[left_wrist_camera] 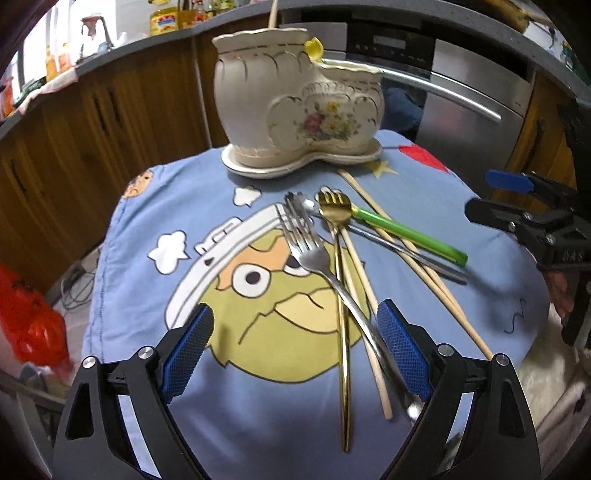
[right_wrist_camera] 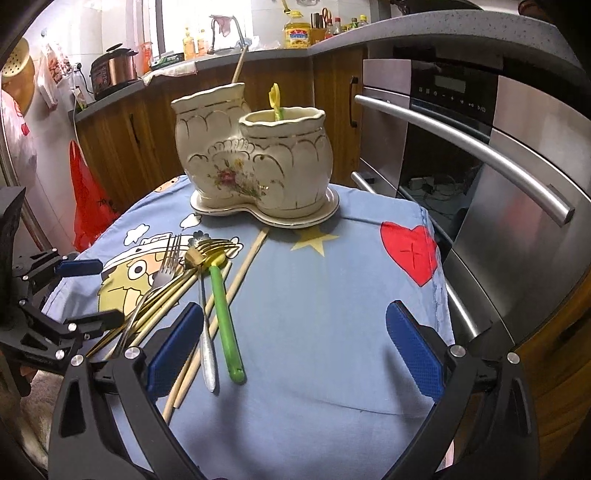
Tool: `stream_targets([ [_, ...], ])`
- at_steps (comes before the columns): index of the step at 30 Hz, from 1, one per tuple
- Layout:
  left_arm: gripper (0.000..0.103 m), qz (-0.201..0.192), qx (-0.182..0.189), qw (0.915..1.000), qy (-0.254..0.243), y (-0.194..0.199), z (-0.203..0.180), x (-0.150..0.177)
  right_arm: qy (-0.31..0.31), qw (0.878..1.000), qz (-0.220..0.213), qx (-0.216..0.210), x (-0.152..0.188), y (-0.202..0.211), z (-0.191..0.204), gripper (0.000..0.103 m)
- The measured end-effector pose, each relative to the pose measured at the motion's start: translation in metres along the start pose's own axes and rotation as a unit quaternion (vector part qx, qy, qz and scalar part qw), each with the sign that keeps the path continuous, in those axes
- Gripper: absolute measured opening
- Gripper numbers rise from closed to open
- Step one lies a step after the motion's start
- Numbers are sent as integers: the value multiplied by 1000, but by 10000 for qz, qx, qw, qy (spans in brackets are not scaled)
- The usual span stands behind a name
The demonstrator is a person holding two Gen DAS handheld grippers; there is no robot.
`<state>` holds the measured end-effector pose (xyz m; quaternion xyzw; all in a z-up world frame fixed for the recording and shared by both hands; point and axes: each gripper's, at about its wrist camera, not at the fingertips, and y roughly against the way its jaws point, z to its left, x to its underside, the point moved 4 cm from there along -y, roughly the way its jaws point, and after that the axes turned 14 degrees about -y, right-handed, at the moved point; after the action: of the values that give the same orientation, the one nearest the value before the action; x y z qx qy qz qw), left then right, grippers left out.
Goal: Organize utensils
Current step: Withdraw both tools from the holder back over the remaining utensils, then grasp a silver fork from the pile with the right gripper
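A cream ceramic double-pot holder (left_wrist_camera: 299, 110) (right_wrist_camera: 255, 155) stands at the far side of the blue cartoon cloth (left_wrist_camera: 258, 406) (right_wrist_camera: 332, 295); a wooden stick and a yellow-tipped utensil (right_wrist_camera: 275, 99) stick out of it. A pile of utensils lies on the cloth: a silver fork (left_wrist_camera: 306, 240) (right_wrist_camera: 166, 266), a gold spoon-fork (left_wrist_camera: 332, 206), a green-handled utensil (left_wrist_camera: 406, 236) (right_wrist_camera: 225, 314), a silver handle (right_wrist_camera: 207, 354) and wooden chopsticks (left_wrist_camera: 417, 273) (right_wrist_camera: 243, 269). My left gripper (left_wrist_camera: 295, 328) hangs open above the fork handles. My right gripper (right_wrist_camera: 295, 332) is open over bare cloth, the pile at its left finger.
Wooden cabinets (left_wrist_camera: 92, 122) and a grey counter with bottles (right_wrist_camera: 295, 33) stand behind the table. A steel oven with bar handles (right_wrist_camera: 480, 147) is on the right. A red bag (right_wrist_camera: 88, 206) hangs at the left. The cloth's right half holds nothing.
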<state>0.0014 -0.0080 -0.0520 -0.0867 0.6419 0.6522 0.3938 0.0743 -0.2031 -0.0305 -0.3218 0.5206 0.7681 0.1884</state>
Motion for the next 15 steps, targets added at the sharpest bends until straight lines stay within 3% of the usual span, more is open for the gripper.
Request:
stream_targets([
  [15,80,70,133,9998,-101,0,-1,-4,274,9993,156,-192,6,-4,8,97],
])
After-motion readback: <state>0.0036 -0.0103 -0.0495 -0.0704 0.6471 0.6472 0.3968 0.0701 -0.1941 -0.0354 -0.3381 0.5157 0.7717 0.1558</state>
